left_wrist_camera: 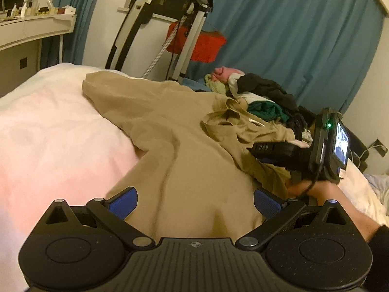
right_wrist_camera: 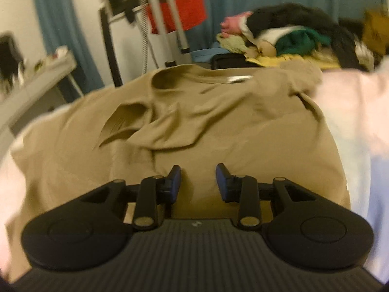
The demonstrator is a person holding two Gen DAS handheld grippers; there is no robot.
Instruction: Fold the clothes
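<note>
Ahead of the wide-spread left gripper and half-narrowed, empty right gripper, the tan shirt's neck label looks unreadable, perhaps from blur.

Clothes pile blocks far side; bedsheet free.

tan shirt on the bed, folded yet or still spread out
Mostly spread, not folded: the tan shirt lies open across the bed, collar showing, with only one sleeve flopped loosely over the body.
</note>
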